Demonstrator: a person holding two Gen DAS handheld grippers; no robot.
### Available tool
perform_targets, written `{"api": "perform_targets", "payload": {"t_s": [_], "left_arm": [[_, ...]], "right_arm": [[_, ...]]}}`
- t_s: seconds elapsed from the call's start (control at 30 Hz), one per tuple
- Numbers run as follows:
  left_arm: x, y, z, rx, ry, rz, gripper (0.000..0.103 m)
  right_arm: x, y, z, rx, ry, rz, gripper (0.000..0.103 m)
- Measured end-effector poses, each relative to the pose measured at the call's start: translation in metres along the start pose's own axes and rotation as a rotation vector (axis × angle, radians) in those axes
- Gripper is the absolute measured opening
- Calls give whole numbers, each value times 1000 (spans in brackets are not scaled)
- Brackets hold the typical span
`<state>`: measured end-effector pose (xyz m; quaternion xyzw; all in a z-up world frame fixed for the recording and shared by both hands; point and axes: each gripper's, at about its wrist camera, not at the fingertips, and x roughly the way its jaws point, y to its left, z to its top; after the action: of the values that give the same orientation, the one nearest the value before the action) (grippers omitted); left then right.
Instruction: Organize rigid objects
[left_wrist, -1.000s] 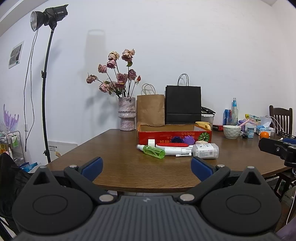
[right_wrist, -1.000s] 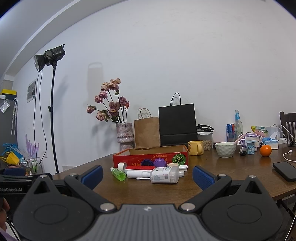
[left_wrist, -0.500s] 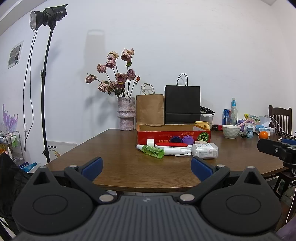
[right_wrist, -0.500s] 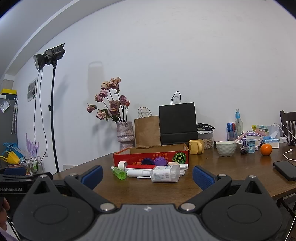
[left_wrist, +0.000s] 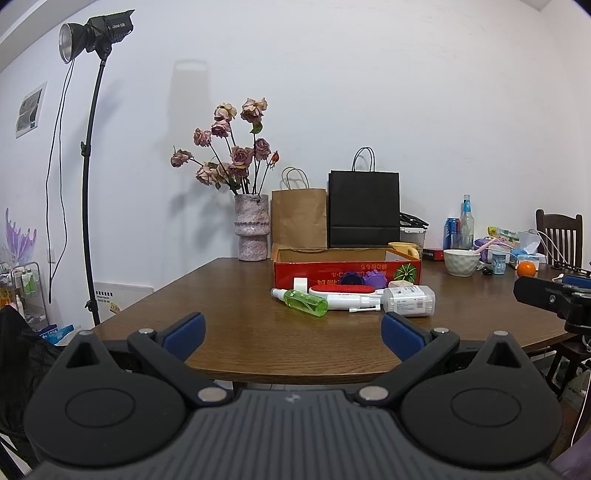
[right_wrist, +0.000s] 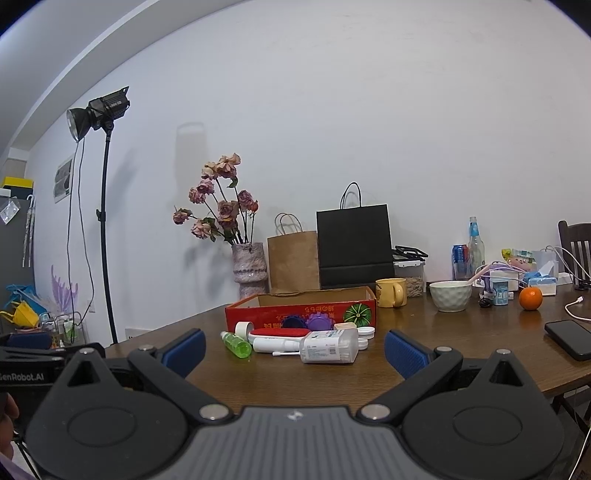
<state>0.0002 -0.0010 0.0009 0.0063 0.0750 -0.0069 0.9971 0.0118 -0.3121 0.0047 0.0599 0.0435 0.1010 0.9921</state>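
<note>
A shallow red cardboard box (left_wrist: 347, 266) (right_wrist: 301, 313) stands mid-table. In front of it lie a green spray bottle (left_wrist: 301, 301) (right_wrist: 236, 344), a white tube with a red brush (left_wrist: 341, 298) (right_wrist: 279, 339), a clear cotton-swab box (left_wrist: 408, 301) (right_wrist: 328, 346), a tape roll (right_wrist: 243, 328) and purple and blue discs (right_wrist: 318, 321). My left gripper (left_wrist: 291, 332) hangs open before the table's near edge, well short of them. My right gripper (right_wrist: 294, 350) is open too, with nothing between its fingers.
A flower vase (left_wrist: 252, 236), brown bag (left_wrist: 298, 218) and black bag (left_wrist: 364, 208) line the wall. A yellow mug (right_wrist: 390, 292), white bowl (right_wrist: 450, 295), orange (right_wrist: 530, 298), bottles and a phone (right_wrist: 569, 339) crowd the right side. A light stand (left_wrist: 88, 177) rises at left.
Both views have shifted only slightly; the table items sit a little lower in the right wrist view. Nothing was grasped or released.
</note>
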Motion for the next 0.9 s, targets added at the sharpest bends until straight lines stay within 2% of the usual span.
{"api": "perform_targets", "payload": {"t_s": [0.37,0.47,0.6,0.77,0.83,0.9], "left_arm": [[12,5,-5,17,-2,20,103],[29,8,-4,34,-9,28,103],[59,17,1,-21,0,36,103],[103,9,12,-27,42,-18,103],[123,1,16,-31,68,-61,103],[150,-10,20,-47,130,-100,103]], "right_arm": [[9,-7,1,-30,-2,-17,103],[27,-17,1,-26,11,-47,103],[56,-26,-1,-13,14,-68,103],[105,-41,0,14,76,-52,103],[127,-51,2,54,103,-36,103],[150,-64,4,137,102,-48,103]]}}
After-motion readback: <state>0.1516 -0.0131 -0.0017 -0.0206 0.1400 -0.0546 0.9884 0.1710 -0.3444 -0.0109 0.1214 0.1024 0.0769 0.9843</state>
